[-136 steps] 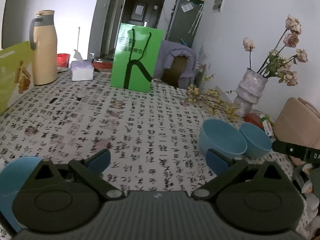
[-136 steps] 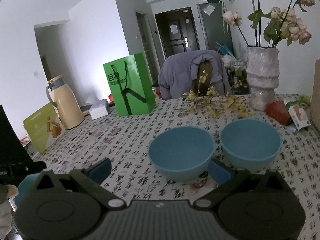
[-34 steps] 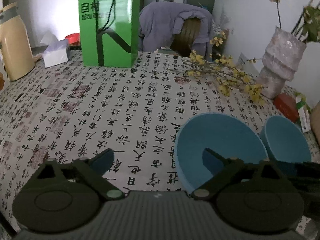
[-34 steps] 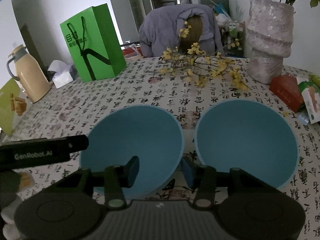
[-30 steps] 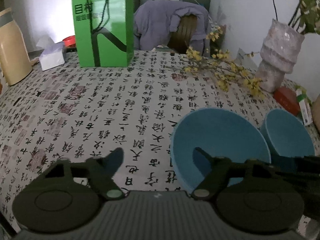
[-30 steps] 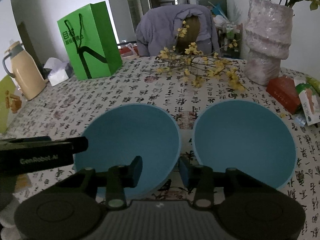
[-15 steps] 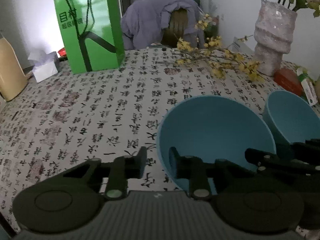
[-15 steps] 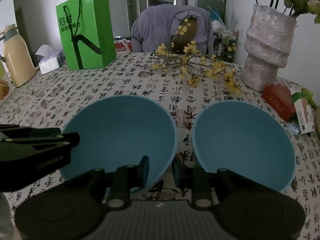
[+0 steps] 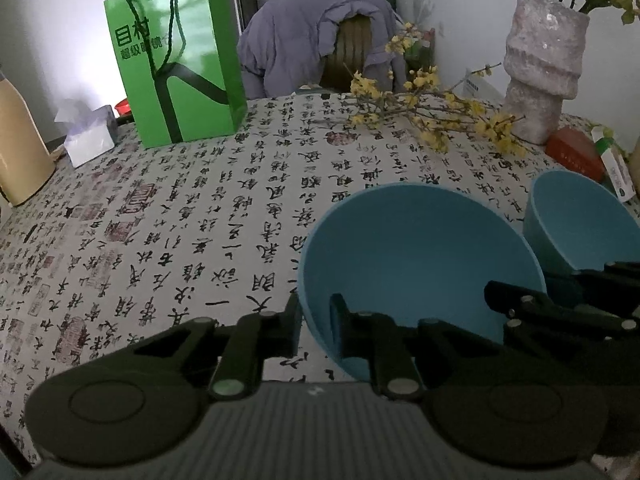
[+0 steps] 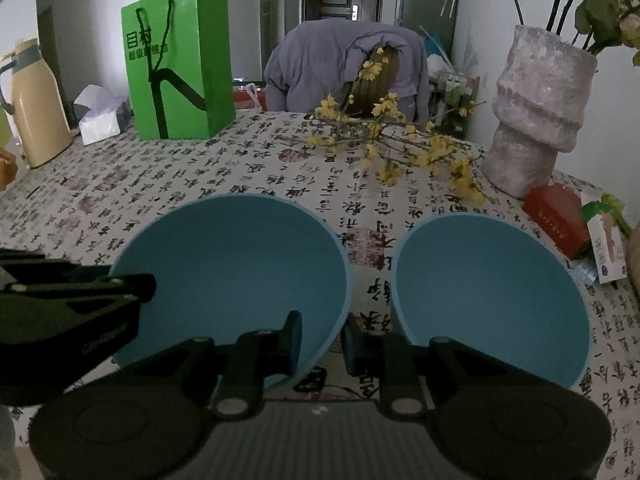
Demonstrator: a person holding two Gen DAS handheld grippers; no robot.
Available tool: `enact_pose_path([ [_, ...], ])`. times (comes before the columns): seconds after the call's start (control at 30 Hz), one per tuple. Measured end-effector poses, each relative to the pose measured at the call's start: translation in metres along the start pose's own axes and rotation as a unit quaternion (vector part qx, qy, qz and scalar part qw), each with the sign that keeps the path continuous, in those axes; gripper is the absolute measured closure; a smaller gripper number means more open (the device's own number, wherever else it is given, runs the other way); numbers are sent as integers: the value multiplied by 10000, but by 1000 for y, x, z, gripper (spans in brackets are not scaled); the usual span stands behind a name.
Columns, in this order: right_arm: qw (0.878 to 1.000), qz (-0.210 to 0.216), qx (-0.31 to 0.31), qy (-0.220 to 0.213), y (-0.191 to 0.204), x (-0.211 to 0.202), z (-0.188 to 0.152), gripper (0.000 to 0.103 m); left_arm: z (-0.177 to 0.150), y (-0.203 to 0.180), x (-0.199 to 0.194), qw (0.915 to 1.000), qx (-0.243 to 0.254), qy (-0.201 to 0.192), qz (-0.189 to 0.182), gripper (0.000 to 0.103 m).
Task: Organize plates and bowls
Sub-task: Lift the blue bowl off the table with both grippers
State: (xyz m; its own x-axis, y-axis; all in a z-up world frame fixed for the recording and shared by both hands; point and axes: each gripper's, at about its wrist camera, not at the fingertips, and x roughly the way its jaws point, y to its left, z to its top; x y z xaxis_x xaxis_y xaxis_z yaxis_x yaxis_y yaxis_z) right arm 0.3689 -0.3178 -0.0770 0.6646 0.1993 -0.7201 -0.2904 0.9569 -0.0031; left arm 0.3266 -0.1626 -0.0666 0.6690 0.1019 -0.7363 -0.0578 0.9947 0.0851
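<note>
Two blue bowls stand side by side on the calligraphy-print tablecloth. My left gripper (image 9: pixel 314 312) is shut on the near left rim of the left bowl (image 9: pixel 420 248), one finger outside and one inside. My right gripper (image 10: pixel 322 332) straddles the near right rim of that same left bowl (image 10: pixel 232 260); its jaws are closing, with the pads against the wall. The right bowl (image 10: pixel 488 292) sits untouched just to the right, a narrow strip of cloth between the two. Each gripper shows at the edge of the other's view.
A green paper bag (image 9: pixel 176 68) stands at the back left, with a tissue box (image 9: pixel 88 136) and a beige thermos (image 10: pixel 32 108) beside it. Yellow flower branches (image 9: pixel 432 120), a stone-like vase (image 9: pixel 544 68) and a red box (image 10: pixel 556 216) crowd the back right.
Both grippers have closed on the left bowl's rim: the left from wide open to a pinch, the right from a narrower gap. Neither bowl has moved.
</note>
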Motion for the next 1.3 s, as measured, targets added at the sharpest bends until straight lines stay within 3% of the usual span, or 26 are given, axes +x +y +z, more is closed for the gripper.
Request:
enact_pose_path([
  [0.43, 9998, 135, 99, -81, 1, -4, -1, 83, 0, 2, -11, 9997, -57, -217, 81, 87],
  [1.07, 9990, 135, 286, -326, 2, -16, -1, 83, -6, -12, -39, 9940, 232, -939, 518, 87],
  [1.3, 9986, 161, 318, -388, 1, -20, -1, 83, -7, -12, -40, 9939, 223, -929, 551, 87],
])
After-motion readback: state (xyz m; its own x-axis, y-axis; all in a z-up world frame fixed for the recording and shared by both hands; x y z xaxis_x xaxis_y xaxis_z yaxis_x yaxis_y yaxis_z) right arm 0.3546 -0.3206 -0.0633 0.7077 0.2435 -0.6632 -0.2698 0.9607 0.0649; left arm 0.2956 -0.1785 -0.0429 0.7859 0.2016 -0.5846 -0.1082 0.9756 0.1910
